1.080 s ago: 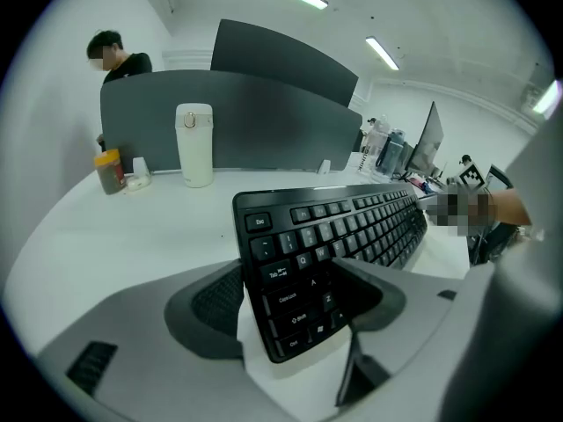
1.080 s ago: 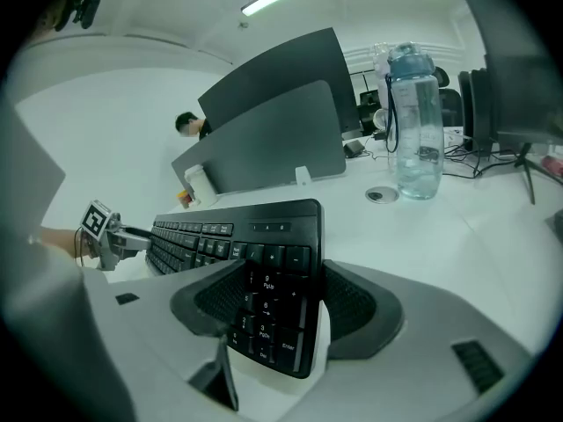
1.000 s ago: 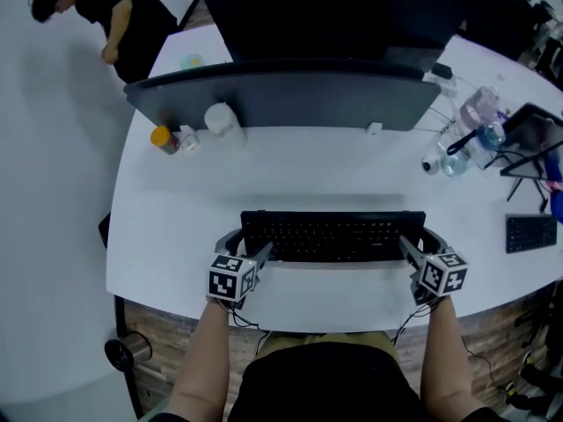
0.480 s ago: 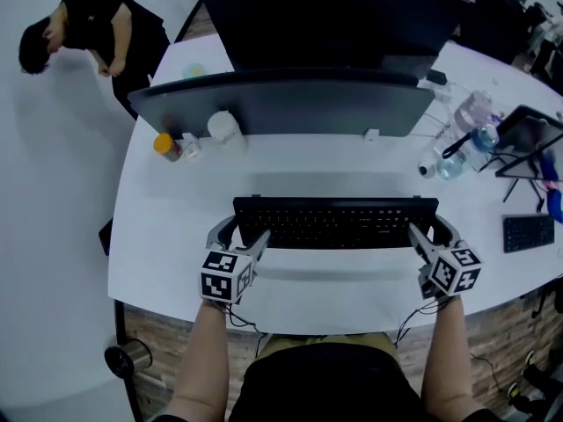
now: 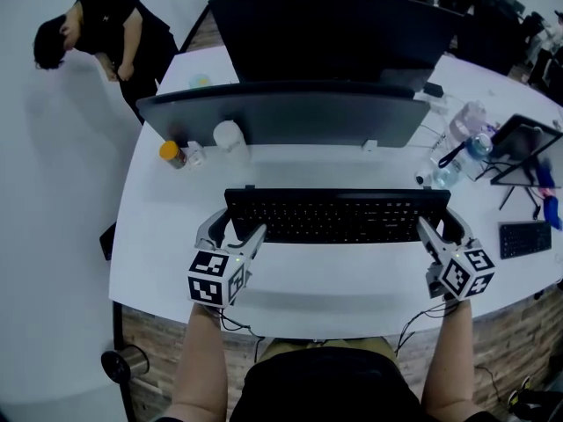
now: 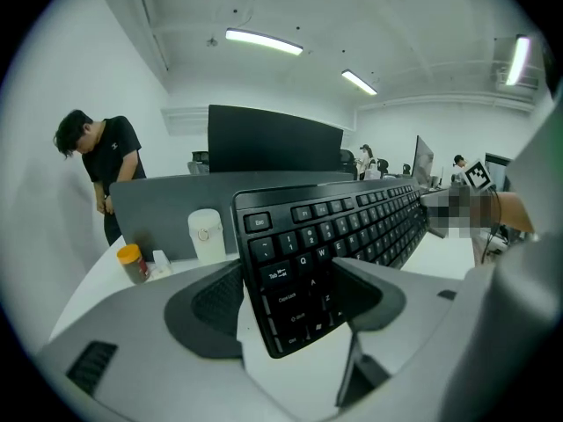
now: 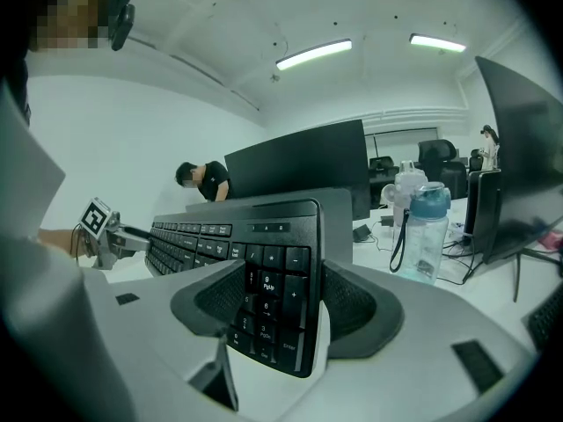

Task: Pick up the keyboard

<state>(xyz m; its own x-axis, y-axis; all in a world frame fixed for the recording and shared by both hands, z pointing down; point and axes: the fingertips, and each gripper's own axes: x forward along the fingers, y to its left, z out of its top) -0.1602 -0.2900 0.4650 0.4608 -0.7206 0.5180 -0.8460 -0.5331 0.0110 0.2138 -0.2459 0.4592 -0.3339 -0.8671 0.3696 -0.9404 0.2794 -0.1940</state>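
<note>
The black keyboard (image 5: 337, 215), a flat plastic slab of matte keys with white legends, has risen off the white desk (image 5: 334, 281) since a second ago, and its shadow now lies on the desk below the fingers. Its Esc end is clamped between the left gripper's (image 5: 232, 225) dark ribbed pads, its numpad end between the right gripper's (image 5: 442, 226). A grey partition (image 5: 290, 117) stands beyond the fingertips.

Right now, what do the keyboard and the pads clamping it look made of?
Keyboard: probably hard plastic, matte black, judging by moulded keycaps with white printed legends. Pads: dark, finely dimpled, dull surface, likely rubber or soft plastic; the look leaves it open.
</note>
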